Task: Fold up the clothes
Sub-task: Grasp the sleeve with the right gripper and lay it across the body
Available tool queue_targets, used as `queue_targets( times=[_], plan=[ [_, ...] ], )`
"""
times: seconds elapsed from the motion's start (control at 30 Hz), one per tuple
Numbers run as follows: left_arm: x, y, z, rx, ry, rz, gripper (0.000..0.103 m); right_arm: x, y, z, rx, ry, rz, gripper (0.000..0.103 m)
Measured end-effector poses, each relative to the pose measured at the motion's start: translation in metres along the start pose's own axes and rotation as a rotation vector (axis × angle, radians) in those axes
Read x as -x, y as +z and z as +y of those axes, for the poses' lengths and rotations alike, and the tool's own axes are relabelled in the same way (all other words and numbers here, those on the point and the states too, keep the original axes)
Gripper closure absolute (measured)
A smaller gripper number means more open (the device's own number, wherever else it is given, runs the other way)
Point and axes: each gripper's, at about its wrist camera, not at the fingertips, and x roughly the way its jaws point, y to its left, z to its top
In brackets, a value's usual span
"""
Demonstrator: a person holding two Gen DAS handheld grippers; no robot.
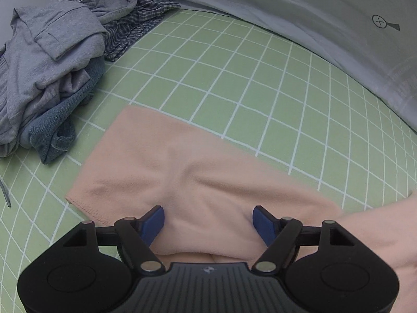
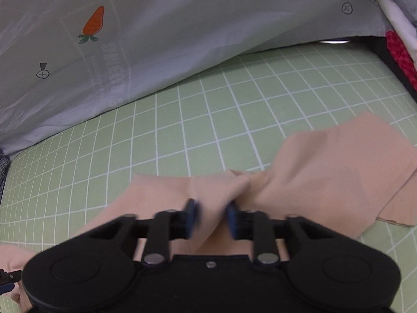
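Observation:
A peach garment (image 1: 182,161) lies partly folded on the green grid mat (image 1: 234,78). In the left wrist view my left gripper (image 1: 208,220) hovers over the garment's near part. Its blue fingers (image 1: 155,223) are spread wide, with cloth below them and nothing pinched. In the right wrist view the same peach garment (image 2: 325,161) bunches into a ridge that runs between the blurred blue fingers (image 2: 191,215) of my right gripper (image 2: 211,216), which is shut on that fold. A loose flap spreads out to the right.
A heap of clothes sits at the mat's far left: a grey hoodie (image 1: 49,60), denim (image 1: 57,127) and a plaid shirt (image 1: 135,23). A white sheet with a carrot print (image 2: 93,23) borders the far side. Red and white fabric (image 2: 398,49) lies at the far right corner.

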Motion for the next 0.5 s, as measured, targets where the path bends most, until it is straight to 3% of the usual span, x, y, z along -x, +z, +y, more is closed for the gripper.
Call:
queue_targets(
  times=[0.13,0.27,0.43,0.5],
  plan=[
    [0.004,-0.005,-0.001,-0.005,0.015,-0.004,0.027,0.039,-0.016,0.009,0.036,0.015,-0.079,0.097],
    [0.007,-0.011,-0.005,-0.028,0.026,0.003,0.025,0.089,-0.054,0.011,0.052,-0.007,-0.128,0.097],
    [0.007,-0.021,-0.013,-0.071,0.059,0.014,0.023,0.07,-0.109,-0.01,0.024,-0.075,0.051,0.096],
    [0.012,-0.022,-0.017,-0.086,0.068,0.009,0.023,0.075,-0.108,-0.008,0.037,-0.082,0.049,0.094]
  ],
)
